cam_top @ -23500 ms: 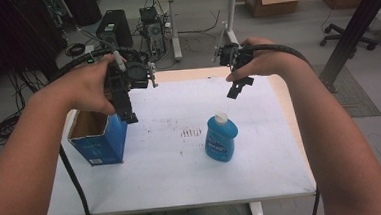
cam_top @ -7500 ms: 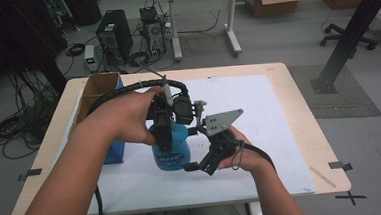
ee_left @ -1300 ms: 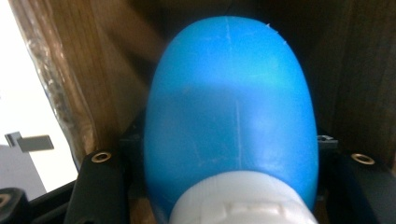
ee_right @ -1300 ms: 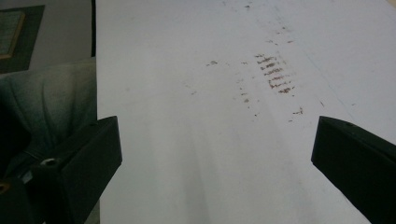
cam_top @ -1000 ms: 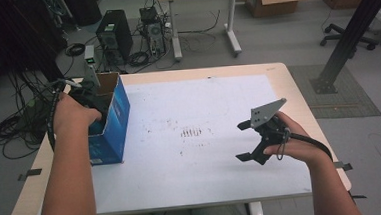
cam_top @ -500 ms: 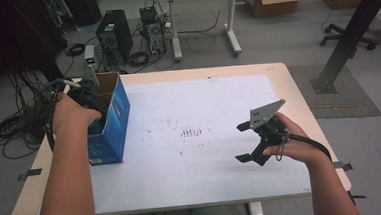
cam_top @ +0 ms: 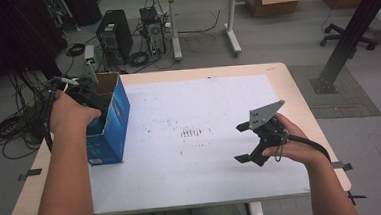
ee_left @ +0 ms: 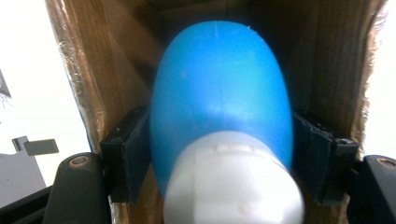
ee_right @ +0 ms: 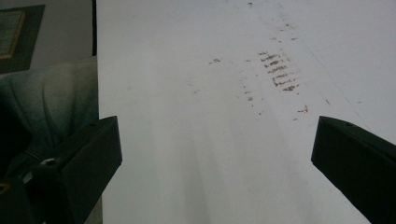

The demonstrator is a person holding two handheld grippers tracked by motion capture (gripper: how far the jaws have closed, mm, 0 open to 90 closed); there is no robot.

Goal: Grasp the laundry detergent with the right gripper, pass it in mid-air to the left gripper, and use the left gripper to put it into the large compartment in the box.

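Your left claw [ee_left: 219, 154] reached down inside the blue box [cam_top: 110, 123] at the bench's [cam_top: 193, 192] left edge, its jaws clamped on the blue bottle [ee_left: 219, 107] with the white cap. Your right claw [cam_top: 245, 143] hovered wide apart, holding nothing, above the white sheet [ee_right: 210, 140].

one blue box [cam_top: 110, 123], one blue bottle [ee_left: 219, 98], two hand-held grippers, left [ee_left: 219, 154], right [cam_top: 242, 143], one table [cam_top: 299, 116]
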